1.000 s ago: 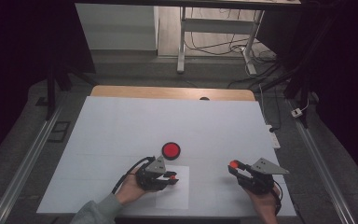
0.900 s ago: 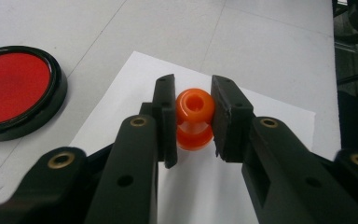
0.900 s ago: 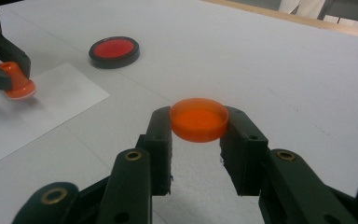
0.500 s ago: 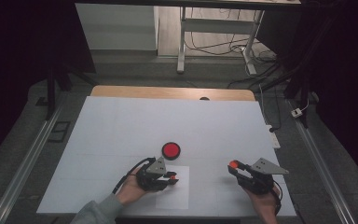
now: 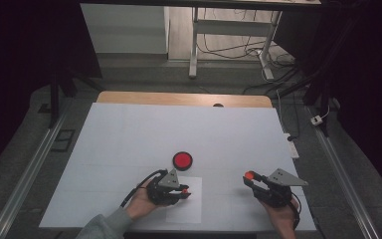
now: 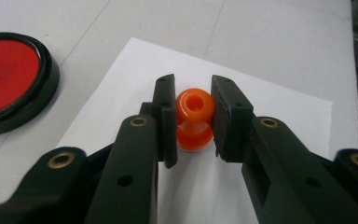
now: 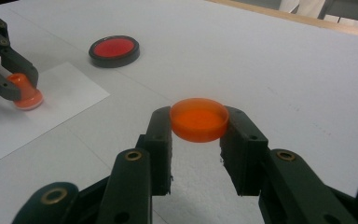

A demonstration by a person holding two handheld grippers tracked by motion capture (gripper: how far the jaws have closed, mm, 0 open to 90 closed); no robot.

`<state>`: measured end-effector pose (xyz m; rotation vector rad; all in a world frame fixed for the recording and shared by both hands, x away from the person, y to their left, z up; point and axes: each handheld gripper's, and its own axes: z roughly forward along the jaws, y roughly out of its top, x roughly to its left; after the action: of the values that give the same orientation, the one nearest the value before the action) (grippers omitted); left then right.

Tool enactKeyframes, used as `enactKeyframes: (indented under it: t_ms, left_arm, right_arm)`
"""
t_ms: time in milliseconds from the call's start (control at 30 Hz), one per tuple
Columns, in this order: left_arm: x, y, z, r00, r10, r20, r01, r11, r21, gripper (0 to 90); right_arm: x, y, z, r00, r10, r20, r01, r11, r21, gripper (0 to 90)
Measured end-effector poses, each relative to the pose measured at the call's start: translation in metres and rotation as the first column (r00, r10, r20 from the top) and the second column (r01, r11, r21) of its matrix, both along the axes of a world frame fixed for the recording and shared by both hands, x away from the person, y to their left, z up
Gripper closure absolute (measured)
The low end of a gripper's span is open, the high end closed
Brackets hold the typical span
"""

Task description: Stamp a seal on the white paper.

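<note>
Item 1, left: red ink pad [image 5: 182, 160] in a black round case, lid off, lying flat on the white surface [image 5: 129, 134] just beyond the paper sheet [image 5: 191, 209]. Probably rigid and light; not held.

Item 2, centre-left: orange stamp [image 6: 194, 119], a small knobbed plastic piece, standing base-down on the paper sheet. The left tongs [image 5: 181, 191] are clenched on its narrow waist, one jaw on either side. Judged light, stiff and smooth; the waist is the sound place to hold it, since the rounded knob above would likely slip.

Item 3, right: orange cap [image 7: 199, 119], a shallow round lid, hollow side up. The right tongs [image 7: 196, 126] are clenched across its rim, carrying it clear of the surface, well apart from the stamp. Judged thin-walled and featherlight; a hard squeeze may flex it or pop it free.
</note>
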<state>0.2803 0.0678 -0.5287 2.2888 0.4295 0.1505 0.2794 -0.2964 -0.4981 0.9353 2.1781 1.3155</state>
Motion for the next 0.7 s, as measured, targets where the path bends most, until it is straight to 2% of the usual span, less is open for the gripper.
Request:
enactKeyframes:
  t_ms: [233, 433, 700]
  left_arm:
    - [-0.0018, 0.0013, -0.0022, 1.0000, 0.006, 0.006, -0.006, 0.9999, -0.013, 72.7]
    - [-0.0054, 0.0000, -0.0018, 0.9990, 0.000, 0.044, -0.001, 0.9999, 0.013, 72.9]
    - [-0.0091, 0.0000, -0.0036, 0.9975, 0.008, 0.071, -0.008, 0.9999, 0.011, 73.0]
  right_arm:
    - [-0.0001, -0.0001, 0.0001, 1.0000, -0.001, 0.000, 0.001, 1.000, 0.000, 64.2]
    - [-0.0002, -0.0001, -0.0001, 1.0000, -0.002, 0.000, 0.002, 1.000, -0.002, 64.2]
    - [-0.0006, -0.0008, 0.0001, 1.0000, -0.008, 0.001, 0.008, 1.000, -0.003, 64.2]
